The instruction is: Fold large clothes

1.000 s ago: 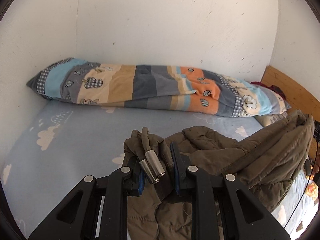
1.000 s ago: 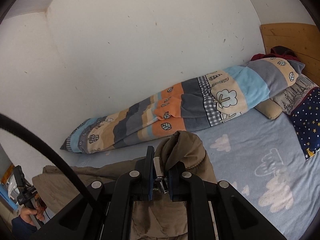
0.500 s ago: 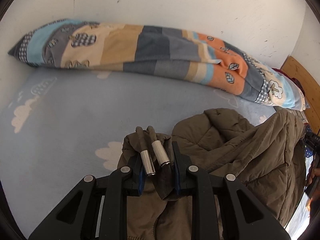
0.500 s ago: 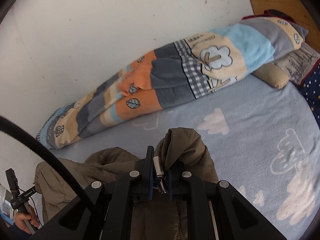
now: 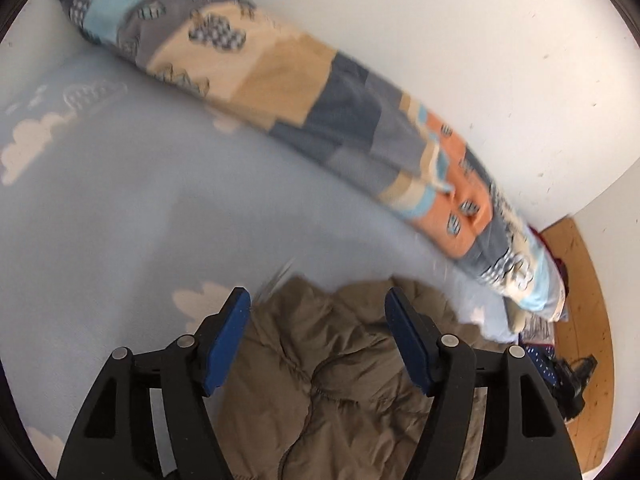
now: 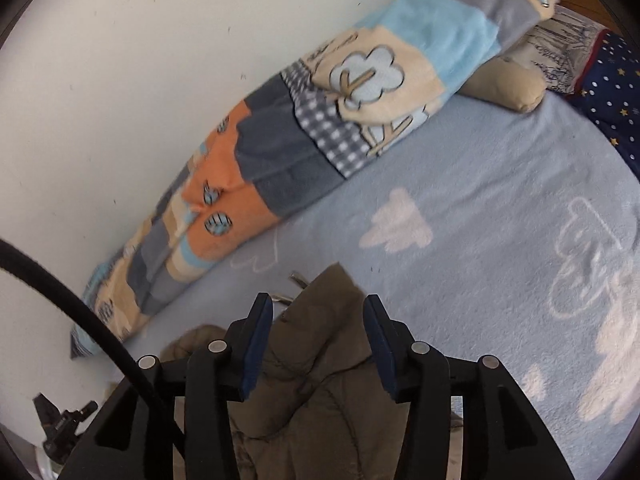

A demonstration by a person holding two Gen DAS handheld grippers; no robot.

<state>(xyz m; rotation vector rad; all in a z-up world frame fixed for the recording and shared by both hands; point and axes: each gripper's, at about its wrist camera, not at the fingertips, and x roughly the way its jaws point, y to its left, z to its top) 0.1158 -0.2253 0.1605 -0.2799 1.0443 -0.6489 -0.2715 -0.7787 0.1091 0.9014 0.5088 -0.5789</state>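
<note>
Both jaws were opening: left gripper [image 5: 318,320] and right gripper [image 6: 318,326] straddled the olive padded jacket [image 5: 344,384], apparently ungripped. Withdraw clear before smoothing.

Ahead of the left gripper [image 5: 316,312], whose jaws are opening, the olive padded jacket [image 5: 344,380] fills the gap between the fingers without touching the pads; beyond and to the left of it the blue cloud-print sheet [image 5: 132,224] lies bare. Farther ahead the rolled patchwork blanket [image 5: 320,120] runs along the white wall [image 5: 460,40] and bars the way. The right gripper [image 6: 318,320], also opening, has jacket [image 6: 320,360] between its fingers, bare sheet [image 6: 500,200] ahead and to its right, and the blanket [image 6: 312,120] to the left ahead. Pillows [image 6: 508,88] lie far ahead to the right.
</note>
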